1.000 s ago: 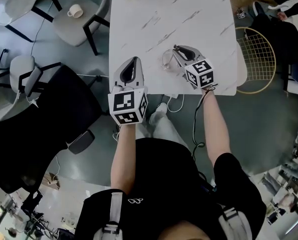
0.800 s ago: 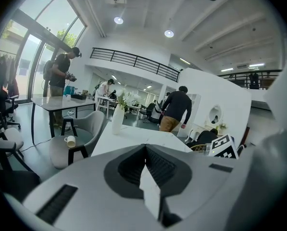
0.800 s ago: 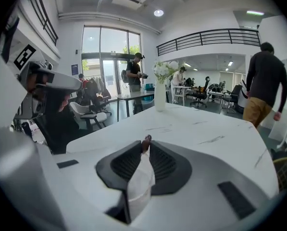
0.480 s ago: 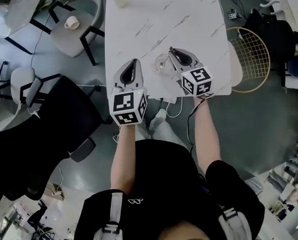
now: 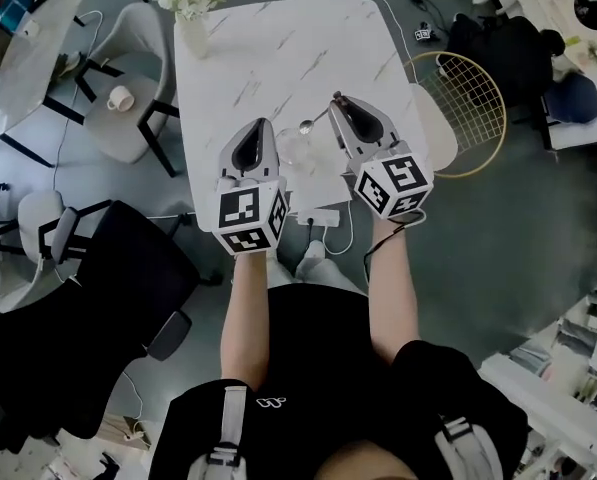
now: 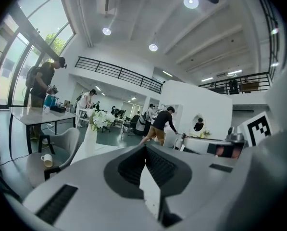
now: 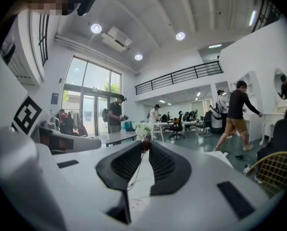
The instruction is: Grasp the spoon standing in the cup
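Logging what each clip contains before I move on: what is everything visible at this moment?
table: one, white marble, centre of the head view
cup: one, clear glass, on the table between the grippers
spoon: one, metal, handle end in the right gripper, bowl end near the cup
vase of flowers: one, white, far left corner of the table
mug: one, white, on the grey chair left of the table
wire chair: one, gold, right of the table
office chair: one, black, near left
left gripper: one, grey, shut and empty
right gripper: one, grey, jaws have just been closing, spoon handle pinched between them
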Demonstrator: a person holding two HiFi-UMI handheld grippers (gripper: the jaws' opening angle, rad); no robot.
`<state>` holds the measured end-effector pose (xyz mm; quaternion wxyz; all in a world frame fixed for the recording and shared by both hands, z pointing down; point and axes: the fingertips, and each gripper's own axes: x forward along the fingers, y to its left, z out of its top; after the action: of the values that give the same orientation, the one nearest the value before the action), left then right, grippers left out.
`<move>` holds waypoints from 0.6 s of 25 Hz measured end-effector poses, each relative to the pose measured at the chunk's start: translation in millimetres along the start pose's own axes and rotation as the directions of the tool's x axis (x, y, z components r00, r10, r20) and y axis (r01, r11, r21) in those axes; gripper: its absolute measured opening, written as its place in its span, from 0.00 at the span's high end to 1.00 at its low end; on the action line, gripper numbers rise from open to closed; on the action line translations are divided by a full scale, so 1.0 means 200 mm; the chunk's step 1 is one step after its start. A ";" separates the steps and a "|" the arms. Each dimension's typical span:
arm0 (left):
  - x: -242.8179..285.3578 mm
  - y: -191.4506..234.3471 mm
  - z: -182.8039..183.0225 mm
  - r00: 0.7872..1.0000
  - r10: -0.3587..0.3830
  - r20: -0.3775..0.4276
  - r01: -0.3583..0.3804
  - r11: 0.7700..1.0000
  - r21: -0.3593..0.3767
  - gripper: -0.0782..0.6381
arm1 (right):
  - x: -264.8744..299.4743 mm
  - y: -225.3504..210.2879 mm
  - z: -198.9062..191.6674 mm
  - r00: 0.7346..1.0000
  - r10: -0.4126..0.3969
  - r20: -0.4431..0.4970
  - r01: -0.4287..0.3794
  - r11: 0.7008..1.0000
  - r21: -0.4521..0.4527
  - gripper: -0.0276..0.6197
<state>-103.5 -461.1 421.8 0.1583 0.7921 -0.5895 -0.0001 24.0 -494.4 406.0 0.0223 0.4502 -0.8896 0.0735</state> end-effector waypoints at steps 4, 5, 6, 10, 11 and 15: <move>0.02 -0.10 0.13 0.998 -0.027 0.058 0.024 0.999 0.049 0.87 | -0.14 -0.02 0.20 0.993 -0.040 0.112 0.041 0.999 -0.007 0.87; 0.02 -0.12 0.16 0.997 -0.031 0.076 0.026 0.998 0.065 0.87 | -0.17 -0.02 0.24 0.989 -0.047 0.138 0.049 0.999 -0.011 0.87; 0.02 -0.13 0.20 0.995 -0.033 0.092 0.025 0.996 0.083 0.87 | -0.20 -0.03 0.28 0.985 -0.052 0.163 0.055 0.998 -0.015 0.87; 0.01 -0.18 0.29 0.991 -0.030 0.134 0.012 0.990 0.139 0.87 | -0.27 -0.04 0.37 0.972 -0.051 0.230 0.058 0.998 -0.024 0.87; 0.01 -0.18 0.30 0.990 -0.029 0.138 0.008 0.989 0.145 0.87 | -0.27 -0.03 0.38 0.970 -0.045 0.238 0.052 0.998 -0.023 0.87; 0.00 -0.20 0.34 0.988 -0.026 0.155 0.001 0.987 0.159 0.87 | -0.28 -0.03 0.38 0.969 -0.034 0.244 0.042 0.999 -0.027 0.87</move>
<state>-79.8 -468.2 346.9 0.0481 0.8036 -0.5930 -0.0162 64.7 -465.3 325.6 -0.0786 0.4725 -0.8778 0.0030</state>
